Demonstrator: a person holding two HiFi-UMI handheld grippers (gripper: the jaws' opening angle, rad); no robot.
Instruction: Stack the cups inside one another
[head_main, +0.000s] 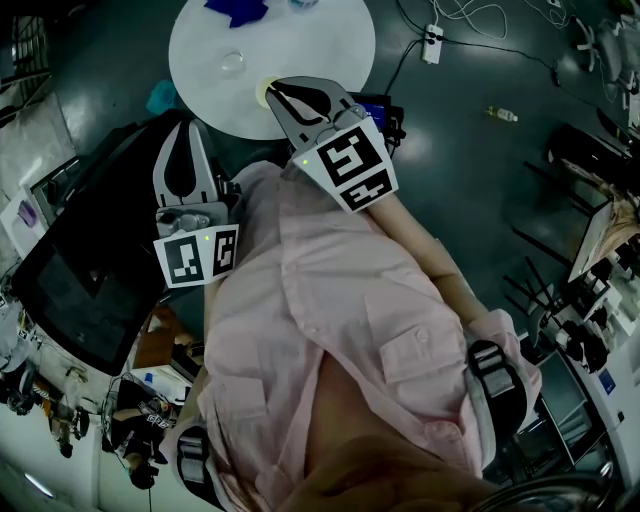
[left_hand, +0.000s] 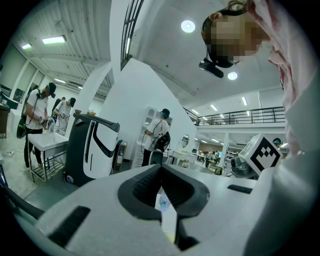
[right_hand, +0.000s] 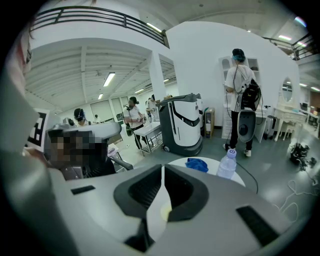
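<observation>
A round white table (head_main: 330, 60) bears a blue cloth (head_main: 237, 10) and clear cup (head_main: 232, 62).

Head view looks down — right gripper view seemingly shares its table (head_main: 300, 60) (right_hand: 181, 161).

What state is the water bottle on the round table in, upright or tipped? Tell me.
Upright. In the right gripper view the bottle stands on its base on the round table, cap at the top.

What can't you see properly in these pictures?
- Head view: the clear thing on the table is too small to call a cup.
- Head view: the yellow thing is partly hidden by the right gripper.
- Head view: the blue cloth is cut off by the top edge.
</observation>
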